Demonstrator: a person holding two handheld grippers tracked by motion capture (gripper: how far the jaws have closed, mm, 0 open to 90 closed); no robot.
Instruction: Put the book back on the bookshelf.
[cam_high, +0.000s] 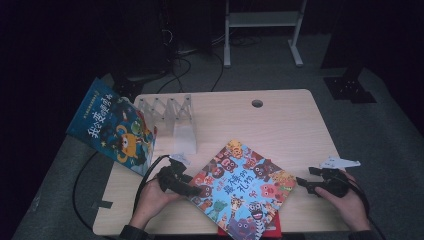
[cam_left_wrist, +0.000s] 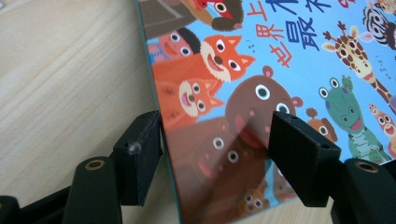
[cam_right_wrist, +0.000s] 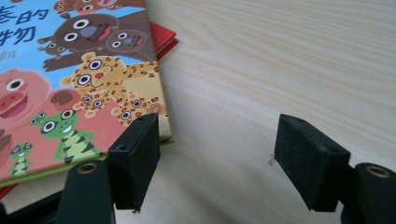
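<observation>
Straddling the picture book (cam_high: 242, 187)'s left edge on the bench (cam_high: 280, 120), the left claw (cam_left_wrist: 215, 158) stands apart, unclamped; the right claw (cam_right_wrist: 215, 154), also apart, sits just beside the book's right corner. Closing carelessly could pinch only the cover, or shove the book off the red book (cam_right_wrist: 166, 37) beneath.

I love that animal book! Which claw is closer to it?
Left. The left claw straddles the animal book's edge; the right claw sits just beside its corner, over bare table.

Three picture books (cam_high: 243, 187) — one clear rack (cam_high: 167, 114) — two claws (cam_high: 196, 190).
</observation>
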